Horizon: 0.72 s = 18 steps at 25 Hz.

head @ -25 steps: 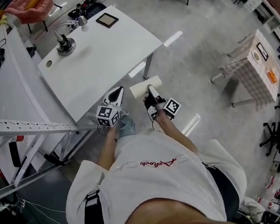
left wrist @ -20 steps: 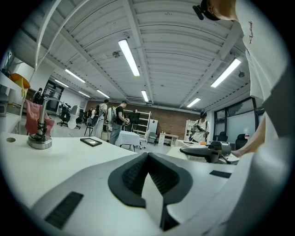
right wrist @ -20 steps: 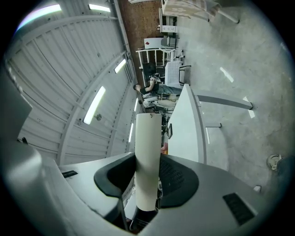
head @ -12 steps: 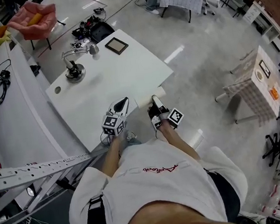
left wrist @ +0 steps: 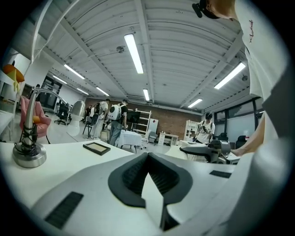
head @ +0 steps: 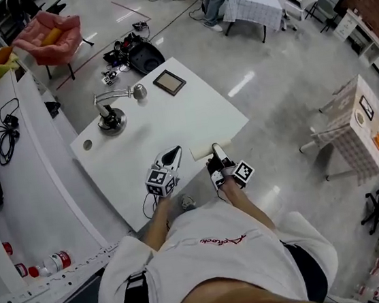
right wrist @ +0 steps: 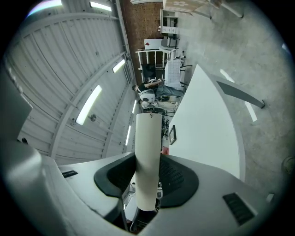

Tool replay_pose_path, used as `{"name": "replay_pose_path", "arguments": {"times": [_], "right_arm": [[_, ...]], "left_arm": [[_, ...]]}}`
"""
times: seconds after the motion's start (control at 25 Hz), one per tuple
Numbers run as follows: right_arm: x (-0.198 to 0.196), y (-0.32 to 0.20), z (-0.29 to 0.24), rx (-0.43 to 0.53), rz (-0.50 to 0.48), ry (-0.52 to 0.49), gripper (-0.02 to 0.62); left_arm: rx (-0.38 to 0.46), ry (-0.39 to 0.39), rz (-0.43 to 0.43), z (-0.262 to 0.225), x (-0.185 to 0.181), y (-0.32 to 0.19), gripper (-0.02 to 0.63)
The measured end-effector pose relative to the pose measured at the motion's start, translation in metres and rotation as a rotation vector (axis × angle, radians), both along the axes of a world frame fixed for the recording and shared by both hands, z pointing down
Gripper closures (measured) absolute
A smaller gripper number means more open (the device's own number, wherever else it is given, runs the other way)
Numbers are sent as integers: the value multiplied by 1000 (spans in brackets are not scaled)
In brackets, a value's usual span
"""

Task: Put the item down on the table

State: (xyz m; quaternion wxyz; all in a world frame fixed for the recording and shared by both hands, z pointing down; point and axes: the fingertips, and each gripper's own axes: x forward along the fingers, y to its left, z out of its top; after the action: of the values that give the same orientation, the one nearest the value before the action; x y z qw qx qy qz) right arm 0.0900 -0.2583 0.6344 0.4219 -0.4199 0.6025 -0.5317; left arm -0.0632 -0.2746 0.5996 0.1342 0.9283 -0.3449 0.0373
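A cream paper roll (head: 203, 150) is clamped crosswise in my right gripper (head: 216, 156), which is shut on it over the near right edge of the white table (head: 172, 118). In the right gripper view the roll (right wrist: 148, 147) stands between the black pads (right wrist: 177, 177) and sticks out past them, with the table (right wrist: 203, 124) beyond it. My left gripper (head: 172, 158) hovers over the table's near edge, left of the roll. Its jaws are shut and hold nothing. The left gripper view shows its closed tip (left wrist: 148, 177) and the right gripper (left wrist: 212, 150) off to the side.
On the table stand a metal tap fixture (head: 111, 113) at the far left and a dark framed panel (head: 169, 82) at the far edge. A long white bench (head: 14, 176) with cables and bottles runs along the left. A checked-cloth table (head: 348, 131) stands at the right.
The person has stepped up to the table. Both grippers have come forward from over the floor to above the table's near edge, and the roll is still in the right one.
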Motion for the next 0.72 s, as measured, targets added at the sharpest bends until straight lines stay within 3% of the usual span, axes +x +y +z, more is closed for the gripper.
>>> {"name": "replay_pose_path", "arguments": {"times": [0.72], "right_arm": [[25, -56, 26, -41, -49, -36, 439]], "left_arm": [[-26, -58, -40, 11, 33, -40, 583]]}}
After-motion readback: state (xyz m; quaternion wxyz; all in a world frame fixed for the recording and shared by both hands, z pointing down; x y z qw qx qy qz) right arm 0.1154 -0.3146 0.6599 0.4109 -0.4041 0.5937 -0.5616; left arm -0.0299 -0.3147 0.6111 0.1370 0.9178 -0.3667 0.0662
